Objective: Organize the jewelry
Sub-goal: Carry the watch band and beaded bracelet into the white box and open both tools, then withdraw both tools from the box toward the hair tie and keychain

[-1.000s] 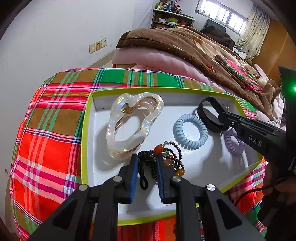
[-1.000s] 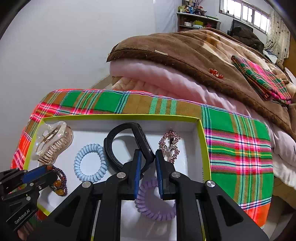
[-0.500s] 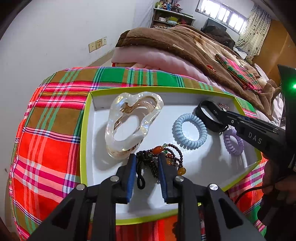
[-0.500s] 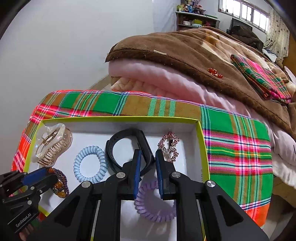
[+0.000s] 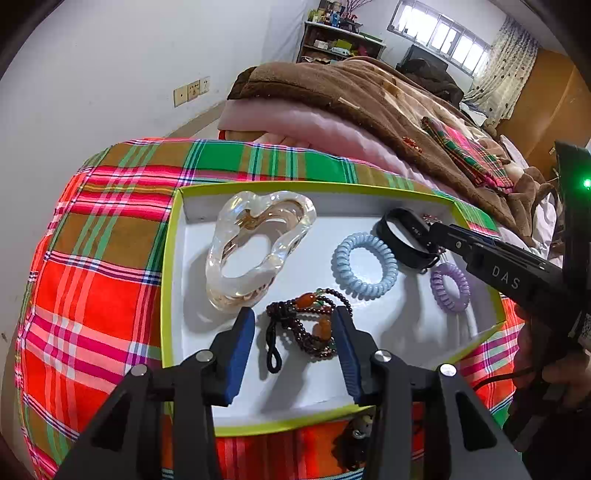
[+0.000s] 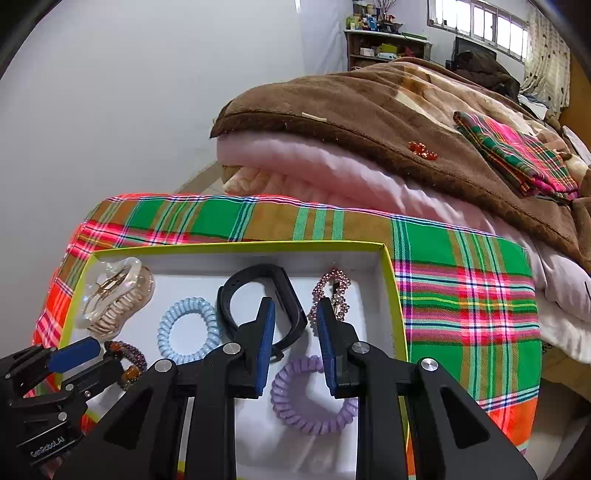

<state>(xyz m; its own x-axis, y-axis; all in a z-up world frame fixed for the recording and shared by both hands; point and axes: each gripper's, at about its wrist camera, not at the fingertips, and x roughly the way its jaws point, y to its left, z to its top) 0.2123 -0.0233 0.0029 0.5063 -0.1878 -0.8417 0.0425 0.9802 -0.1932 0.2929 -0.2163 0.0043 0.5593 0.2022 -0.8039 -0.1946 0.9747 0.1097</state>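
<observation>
Both tongs have just spread apart and now grip nothing: the left gripper has let the bead bracelet drop in the box, and the right gripper has apparently released the black band beside it.

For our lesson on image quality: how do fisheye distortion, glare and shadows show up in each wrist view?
Left wrist view: the plaid cloth bulges into a dome; the clear hair claw carries bright highlights and casts a soft shadow on the white tray. Right wrist view: corners vignette black, the window blows out, focus stays sharp.
</observation>
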